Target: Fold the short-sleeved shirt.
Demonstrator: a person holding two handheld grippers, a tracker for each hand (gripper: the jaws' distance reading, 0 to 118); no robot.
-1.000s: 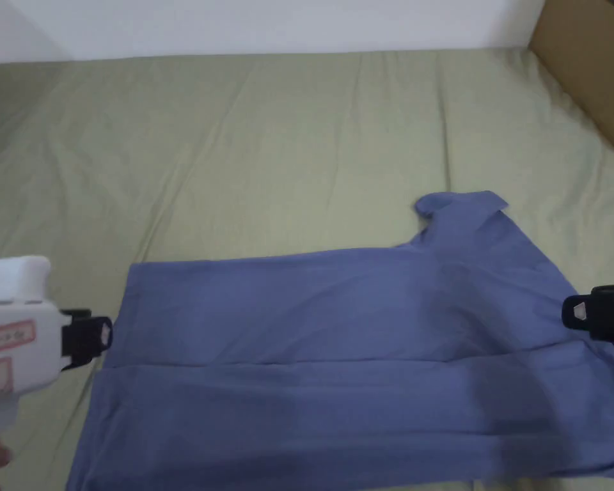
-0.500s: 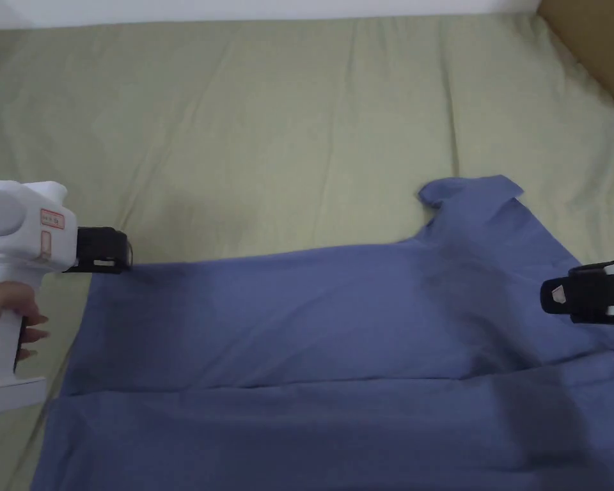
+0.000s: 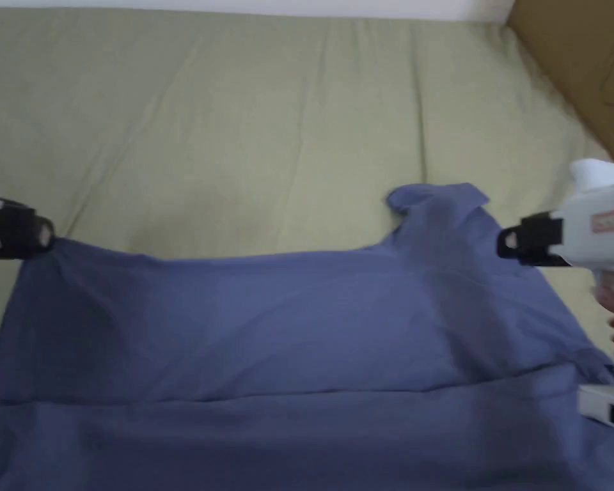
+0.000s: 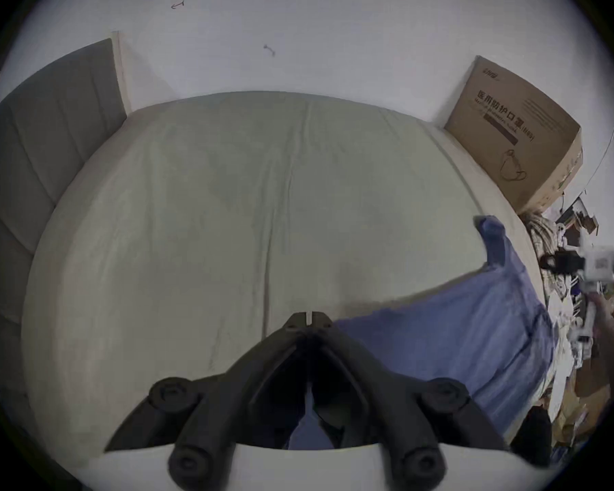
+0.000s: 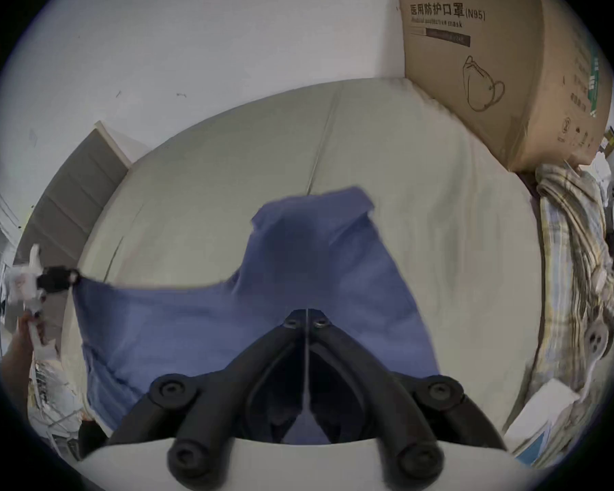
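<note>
A blue short-sleeved shirt [image 3: 299, 332] lies spread sideways on the green bed sheet [image 3: 235, 128], with a crease running across its near part. Its sleeve [image 3: 437, 198] pokes toward the far side. My left gripper [image 3: 43, 233] is shut on the shirt's far left corner, and the cloth is drawn taut from it. In the left gripper view the jaws [image 4: 310, 316] are closed, with blue cloth behind them. My right gripper [image 3: 505, 241] is shut at the shirt's right shoulder edge. Its jaws [image 5: 307, 311] are closed over the shirt [image 5: 227, 321].
A large cardboard box [image 3: 581, 64] stands at the bed's far right corner. A plaid cloth [image 5: 564, 250] and clutter lie beside the bed on the right. A grey headboard [image 4: 32, 126] lies to the left. The far half of the sheet is bare.
Both grippers have moved toward the far side of the bed, carrying the shirt's far edge with them. The left one has also gone further left. The head camera has shifted too.
</note>
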